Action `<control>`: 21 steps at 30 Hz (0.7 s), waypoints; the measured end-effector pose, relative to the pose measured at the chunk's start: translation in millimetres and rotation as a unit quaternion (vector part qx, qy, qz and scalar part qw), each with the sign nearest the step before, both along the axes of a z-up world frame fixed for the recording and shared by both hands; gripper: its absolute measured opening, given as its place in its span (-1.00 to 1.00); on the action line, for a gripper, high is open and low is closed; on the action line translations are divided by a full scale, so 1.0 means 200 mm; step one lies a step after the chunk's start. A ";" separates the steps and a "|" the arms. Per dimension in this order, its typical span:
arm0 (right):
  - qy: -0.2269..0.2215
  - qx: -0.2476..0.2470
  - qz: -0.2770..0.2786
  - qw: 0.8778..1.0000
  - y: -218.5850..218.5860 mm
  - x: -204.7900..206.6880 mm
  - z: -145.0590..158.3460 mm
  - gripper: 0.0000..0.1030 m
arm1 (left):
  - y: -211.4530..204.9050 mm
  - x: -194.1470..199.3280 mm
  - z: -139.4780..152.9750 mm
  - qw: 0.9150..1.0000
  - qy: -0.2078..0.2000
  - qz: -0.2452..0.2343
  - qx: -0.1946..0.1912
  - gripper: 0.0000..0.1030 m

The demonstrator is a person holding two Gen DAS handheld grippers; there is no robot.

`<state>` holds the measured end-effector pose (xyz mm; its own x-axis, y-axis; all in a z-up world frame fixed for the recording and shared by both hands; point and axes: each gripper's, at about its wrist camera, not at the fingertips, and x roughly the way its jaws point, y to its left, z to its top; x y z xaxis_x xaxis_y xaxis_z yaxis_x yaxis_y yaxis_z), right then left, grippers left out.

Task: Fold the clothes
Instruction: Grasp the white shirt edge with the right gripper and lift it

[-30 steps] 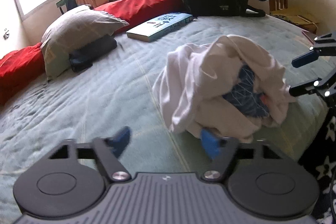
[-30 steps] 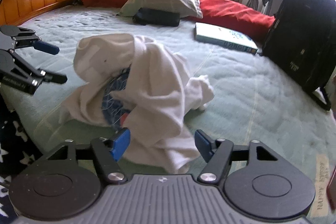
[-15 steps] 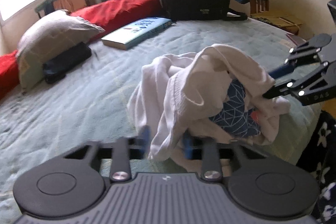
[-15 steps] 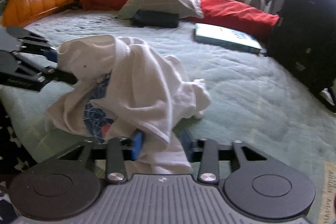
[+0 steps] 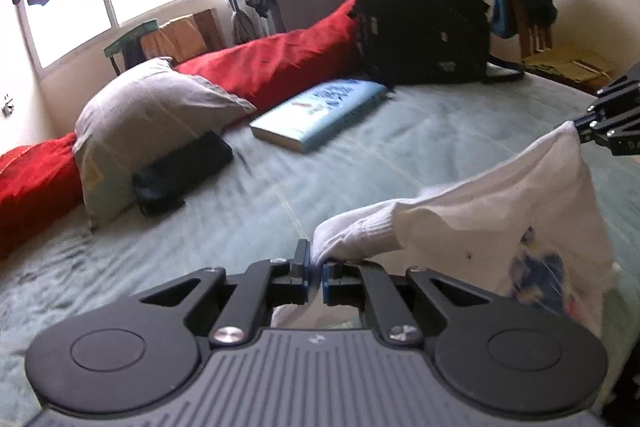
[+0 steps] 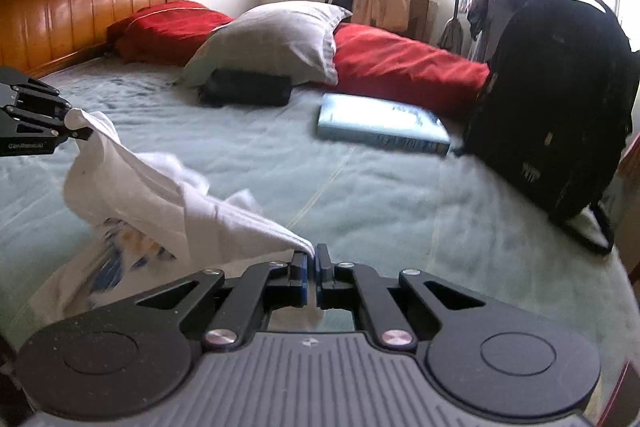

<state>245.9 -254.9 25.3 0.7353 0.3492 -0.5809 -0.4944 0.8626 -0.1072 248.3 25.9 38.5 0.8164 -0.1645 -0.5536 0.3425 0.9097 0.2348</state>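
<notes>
A white T-shirt (image 5: 500, 227) with a blue print hangs lifted above the pale green bed cover (image 5: 360, 179), stretched between both grippers. In the left wrist view my left gripper (image 5: 315, 273) is shut on a ribbed edge of the shirt. The right gripper (image 5: 580, 129) pinches the shirt's far upper corner at the right edge. In the right wrist view my right gripper (image 6: 311, 267) is shut on a corner of the T-shirt (image 6: 152, 195). The left gripper (image 6: 78, 129) holds the other end at the far left. The shirt's lower part sags toward the bed.
A blue book (image 5: 320, 115) lies mid-bed beside a black backpack (image 5: 420, 11). A grey pillow (image 5: 152, 115) rests on a dark folded item (image 5: 180, 171), with red bolsters (image 5: 272, 63) behind. A wooden headboard (image 6: 80, 11) and a chair (image 5: 532, 19) border the bed.
Both grippers went from open to shut on the shirt, then rose and moved apart. The crumpled heap is now lifted off the bed and drawn out between them.
</notes>
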 end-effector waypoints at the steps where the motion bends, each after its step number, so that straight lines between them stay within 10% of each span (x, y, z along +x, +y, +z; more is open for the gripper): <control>1: -0.002 -0.004 -0.004 1.000 0.01 0.05 0.01 -0.89 | 0.00 0.05 0.00 1.000 0.000 0.003 0.002 -0.93; 21: 0.045 -0.018 -0.101 0.994 0.00 1.08 -0.15 -0.90 | -0.11 1.07 -0.18 0.996 0.054 0.070 -0.008 -0.93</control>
